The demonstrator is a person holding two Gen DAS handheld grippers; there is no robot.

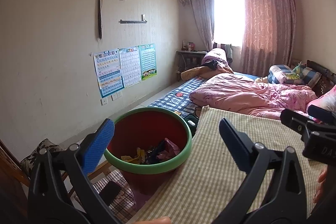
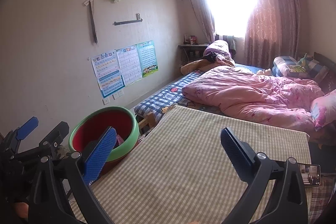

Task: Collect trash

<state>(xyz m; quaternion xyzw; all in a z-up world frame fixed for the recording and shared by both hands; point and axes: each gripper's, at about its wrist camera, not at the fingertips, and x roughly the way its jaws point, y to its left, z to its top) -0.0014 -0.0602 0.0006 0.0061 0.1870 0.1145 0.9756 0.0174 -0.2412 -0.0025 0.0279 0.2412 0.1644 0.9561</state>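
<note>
A red trash bin with a green rim (image 1: 147, 167) stands beside the left edge of a table covered in checked cloth (image 1: 220, 171). Crumpled wrappers (image 1: 155, 152) in yellow, pink and dark colours lie at its bottom. My left gripper (image 1: 166, 127) hangs open over the bin's right side and the table edge, holding nothing. My right gripper (image 2: 168, 136) is open above the bare checked cloth (image 2: 178, 161), also holding nothing. In the right wrist view the bin (image 2: 117, 152) sits at the left, partly behind my blue finger pad (image 2: 100, 156). The left gripper (image 2: 40, 125) shows at the far left there.
A bed with a pink quilt (image 1: 252, 94) and blue patterned sheet (image 1: 174, 98) lies beyond the table. A phone (image 2: 310, 174) rests at the table's right edge. A wooden chair with a floral cushion (image 1: 40, 152) stands left of the bin. Posters (image 1: 124, 68) hang on the left wall.
</note>
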